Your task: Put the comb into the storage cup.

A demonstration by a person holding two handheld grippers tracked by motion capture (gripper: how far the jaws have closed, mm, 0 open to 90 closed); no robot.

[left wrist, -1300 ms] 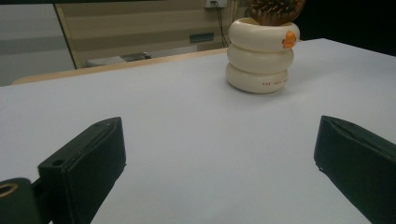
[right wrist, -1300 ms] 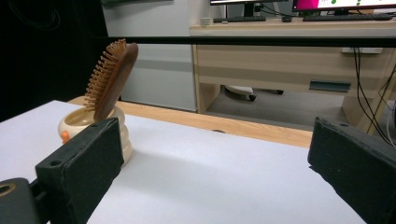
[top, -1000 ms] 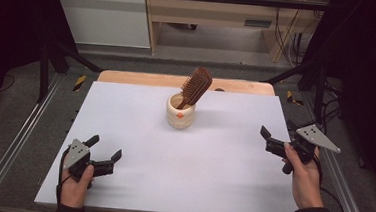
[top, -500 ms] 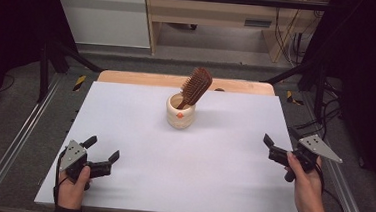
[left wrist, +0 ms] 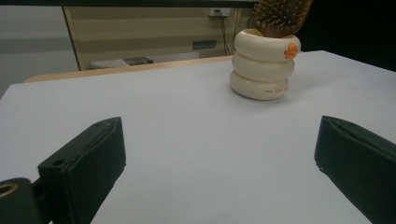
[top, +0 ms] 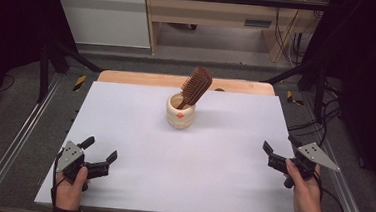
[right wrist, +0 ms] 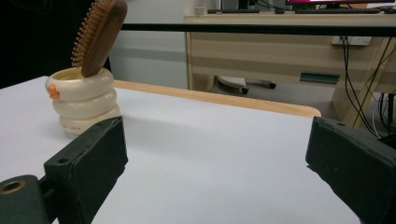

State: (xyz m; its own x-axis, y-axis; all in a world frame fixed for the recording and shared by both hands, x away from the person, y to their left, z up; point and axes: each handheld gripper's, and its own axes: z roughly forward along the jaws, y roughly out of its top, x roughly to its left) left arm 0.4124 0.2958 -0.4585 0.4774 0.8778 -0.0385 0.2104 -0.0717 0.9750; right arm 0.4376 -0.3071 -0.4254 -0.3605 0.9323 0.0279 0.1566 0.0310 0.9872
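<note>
Brown wooden paddle hairbrush (top: 196, 87) stood handle-down, tilted, in cream ringed ceramic holder (top: 180, 111) at far centre of white surface (top: 212, 158). Left gripper (top: 101, 156) and right gripper (top: 276, 149) rested near the front edge, fingers wide open, empty. Judged: approach pending; next, reach for the brush head. Handle hidden inside holder.

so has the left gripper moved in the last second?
Yes. The left gripper has drawn back toward the table's near edge, away from the cream holder, jaws open.
</note>
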